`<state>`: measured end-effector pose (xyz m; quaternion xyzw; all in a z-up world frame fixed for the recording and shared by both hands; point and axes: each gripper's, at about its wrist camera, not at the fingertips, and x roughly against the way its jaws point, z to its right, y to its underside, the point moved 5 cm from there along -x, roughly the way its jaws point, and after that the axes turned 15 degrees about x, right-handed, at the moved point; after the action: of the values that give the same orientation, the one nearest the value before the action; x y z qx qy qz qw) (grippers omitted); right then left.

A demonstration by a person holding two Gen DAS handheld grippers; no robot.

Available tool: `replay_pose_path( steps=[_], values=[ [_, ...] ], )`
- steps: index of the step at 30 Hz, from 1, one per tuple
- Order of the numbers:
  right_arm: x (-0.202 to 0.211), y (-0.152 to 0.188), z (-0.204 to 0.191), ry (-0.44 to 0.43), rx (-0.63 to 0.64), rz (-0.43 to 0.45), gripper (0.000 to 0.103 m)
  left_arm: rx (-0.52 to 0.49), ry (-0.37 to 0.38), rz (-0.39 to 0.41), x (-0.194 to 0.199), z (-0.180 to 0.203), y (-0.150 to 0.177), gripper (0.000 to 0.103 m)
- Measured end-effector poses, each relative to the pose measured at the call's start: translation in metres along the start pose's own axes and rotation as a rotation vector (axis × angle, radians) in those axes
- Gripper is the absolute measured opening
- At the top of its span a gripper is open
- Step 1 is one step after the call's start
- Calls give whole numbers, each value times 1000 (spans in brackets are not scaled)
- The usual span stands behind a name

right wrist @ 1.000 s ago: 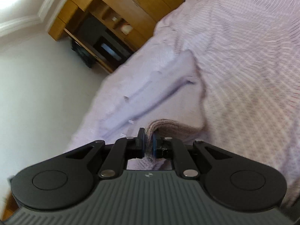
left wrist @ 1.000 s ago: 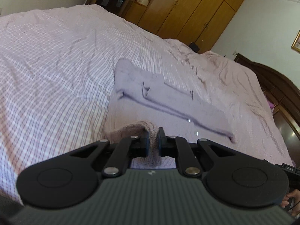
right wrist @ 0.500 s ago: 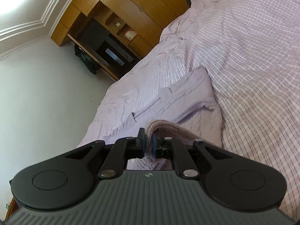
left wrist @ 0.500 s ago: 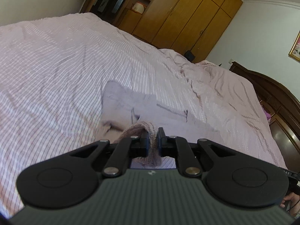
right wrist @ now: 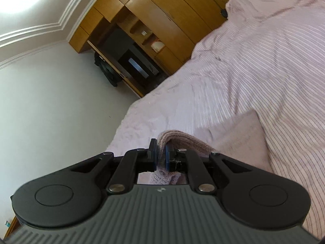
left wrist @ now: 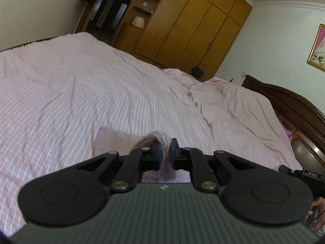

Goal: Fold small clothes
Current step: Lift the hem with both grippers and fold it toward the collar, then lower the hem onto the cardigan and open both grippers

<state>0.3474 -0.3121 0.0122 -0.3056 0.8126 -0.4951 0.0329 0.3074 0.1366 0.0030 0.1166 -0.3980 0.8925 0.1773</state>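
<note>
Left wrist view: the left gripper [left wrist: 165, 151] is closed tight on the ribbed edge of the pink knitted garment [left wrist: 113, 142]. The garment hangs from the jaws just above the striped bed sheet [left wrist: 81, 93]; a second ago it lay stretched along the bed, long axis running away to the right, and now only a short part shows. Only this view shows the person's hand [left wrist: 316, 213] at the right border.

Right wrist view: the right gripper [right wrist: 160, 155] also pinches the garment [right wrist: 239, 136], which falls to the right over the sheet [right wrist: 264, 65]. The wardrobe [right wrist: 162, 10] fills more of the picture than before
</note>
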Motion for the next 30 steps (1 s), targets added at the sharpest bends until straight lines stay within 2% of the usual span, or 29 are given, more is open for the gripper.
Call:
replay_pose_path(
  steps=[8, 17, 19, 23, 27, 30],
  values=[
    [-44, -17, 24, 16, -23, 18, 8, -10, 3, 16, -39, -3, -19, 11],
    [-97, -21, 73, 62, -58, 18, 8, 38, 1, 26, -94, -32, -33, 11],
    [-112, -16, 84, 75, -63, 4, 8, 53, -3, 14, -108, -41, -29, 11],
    [-142, 9, 113, 109, -113, -63, 8, 56, -79, -32, -136, -69, -12, 11],
    [-154, 33, 140, 137, -184, -86, 8, 71, -136, -53, -155, -92, -3, 11],
    [-160, 44, 151, 150, -181, -102, 8, 54, -155, -68, -165, -97, -2, 11]
  ],
)
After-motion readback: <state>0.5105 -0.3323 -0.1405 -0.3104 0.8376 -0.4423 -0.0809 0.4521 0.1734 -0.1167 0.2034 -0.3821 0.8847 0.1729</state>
